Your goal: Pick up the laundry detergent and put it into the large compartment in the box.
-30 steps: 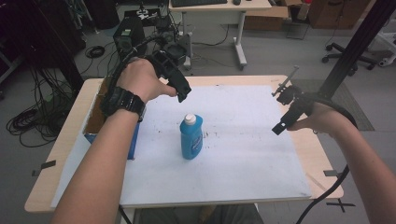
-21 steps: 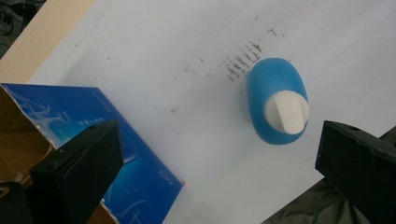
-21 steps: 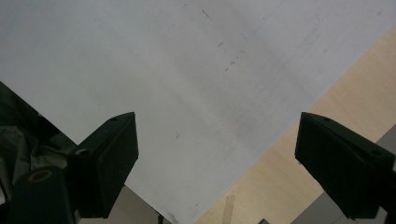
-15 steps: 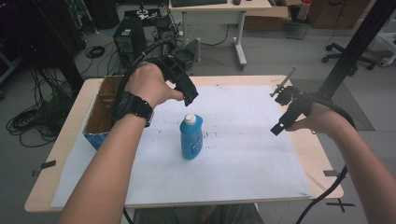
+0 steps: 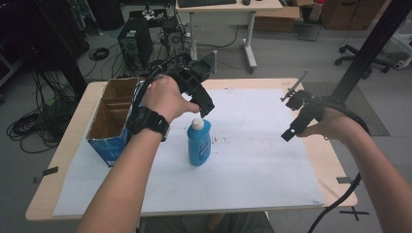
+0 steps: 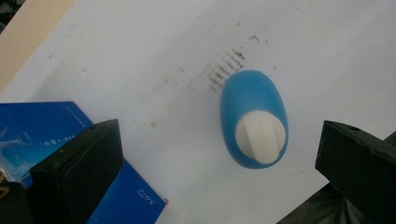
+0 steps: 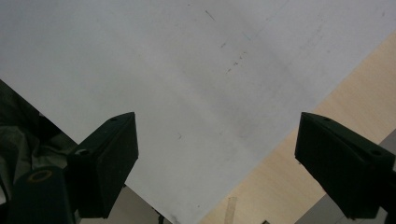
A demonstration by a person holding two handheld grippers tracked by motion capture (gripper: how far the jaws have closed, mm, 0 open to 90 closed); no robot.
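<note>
A blue dish-soap bottle (image 5: 199, 144) with a white cap stands upright near the middle of the white sheet (image 5: 252, 160). My left gripper (image 5: 203, 108) hovers just above the cap, pointing down. In the left gripper view the bottle (image 6: 254, 116) is seen from above, lying between the wide-apart jaws and nearer the right one; the left gripper (image 6: 219, 142) is open and touches nothing. My right gripper (image 5: 293, 110) is held off to the right, above the sheet. In the right gripper view the right gripper (image 7: 217, 140) is open over the bare sheet.
An open blue cardboard box (image 5: 111, 122) with brown dividers stands at the table's left, close to my left forearm; its blue side (image 6: 42, 133) lies by the left jaw. The wooden table edge (image 7: 299, 158) runs under the right gripper. Desks, cables and a computer tower stand behind the table.
My left hand and gripper have moved right and toward the bottle, ending over its cap and uncovering the box. The right gripper has barely shifted.
</note>
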